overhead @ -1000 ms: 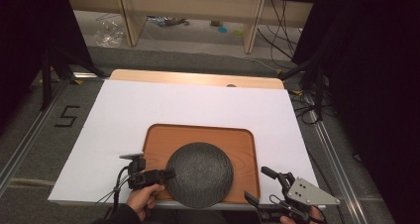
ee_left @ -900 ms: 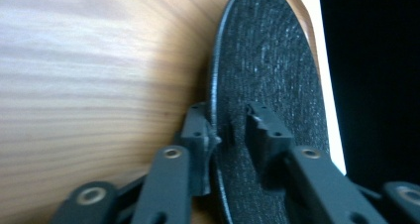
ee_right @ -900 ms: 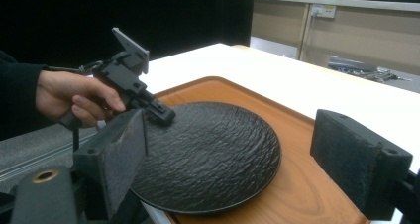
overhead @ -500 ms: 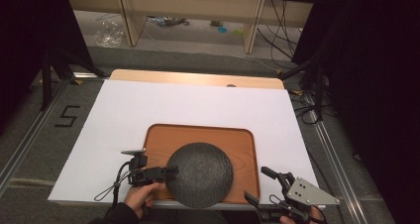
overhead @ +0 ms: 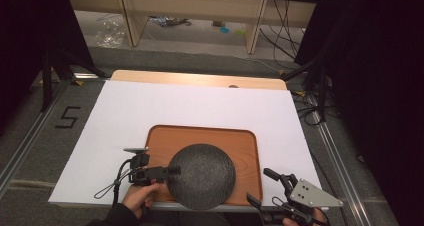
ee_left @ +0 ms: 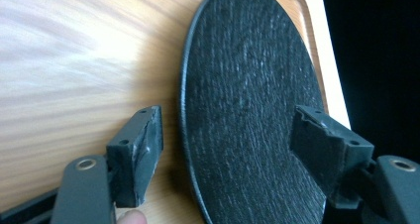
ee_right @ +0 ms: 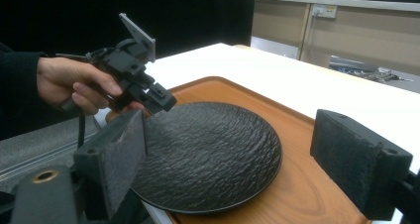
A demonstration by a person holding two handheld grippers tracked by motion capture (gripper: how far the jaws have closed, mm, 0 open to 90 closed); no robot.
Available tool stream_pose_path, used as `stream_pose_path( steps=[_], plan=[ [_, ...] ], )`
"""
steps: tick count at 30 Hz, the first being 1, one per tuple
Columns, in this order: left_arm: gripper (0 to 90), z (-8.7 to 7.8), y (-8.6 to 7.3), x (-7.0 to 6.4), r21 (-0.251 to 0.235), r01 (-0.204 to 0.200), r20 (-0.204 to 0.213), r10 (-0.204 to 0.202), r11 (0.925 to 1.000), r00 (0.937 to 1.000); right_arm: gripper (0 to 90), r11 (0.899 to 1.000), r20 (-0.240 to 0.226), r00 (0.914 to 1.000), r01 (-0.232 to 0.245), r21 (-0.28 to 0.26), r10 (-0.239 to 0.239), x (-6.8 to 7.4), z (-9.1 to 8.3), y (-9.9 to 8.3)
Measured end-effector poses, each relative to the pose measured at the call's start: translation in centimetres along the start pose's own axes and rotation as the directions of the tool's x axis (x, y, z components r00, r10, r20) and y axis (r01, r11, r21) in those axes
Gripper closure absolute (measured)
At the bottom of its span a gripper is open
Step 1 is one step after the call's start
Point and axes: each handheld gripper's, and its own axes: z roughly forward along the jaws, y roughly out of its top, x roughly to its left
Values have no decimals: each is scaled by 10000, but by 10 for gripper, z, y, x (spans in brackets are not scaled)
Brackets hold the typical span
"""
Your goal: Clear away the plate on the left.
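Honestly, hardly any change over the last second: just nudged the left claw (overhead: 172,170) back a hair and then in again, leaving the black plate (overhead: 201,176) flat in the same spot on the wooden tray (overhead: 200,135) on the white tabletop (overhead: 150,106). Now got that claw spread wide and straddling the plate's rim, with one pad out over bare tray (ee_left: 74,60) and the other over the plate's face (ee_left: 247,110) in the left gripper view. No squeeze yet, no lift. Kept the right claw (overhead: 257,186) gaping too, parked off the tray's near corner, well apart from the left claw and with the plate lying between the two. Reads like a grab lined up and just waiting on the close. Probably worth sliding a bit deeper over the rim before pinching, to avoid popping that thin edge out of the pads. Can't tell about any pad actually tucked under the rim.
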Motion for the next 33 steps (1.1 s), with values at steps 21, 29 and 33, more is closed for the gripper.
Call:
stream_pose_path(
  steps=[21,29,33],
  plan=[
    [268,-34,16,3,-889,47,294,-21,9960,9996,156,9999,-39,10000,-16,139,17,0,-1,0],
    [265,-45,20,7,-1287,95,11,-95,9916,10000,156,10000,-13,10000,14,47,-13,0,0,0],
    [262,-50,23,9,-1363,-62,-90,50,9907,9999,156,10000,-33,10000,20,44,-19,0,0,0]
  ],
)
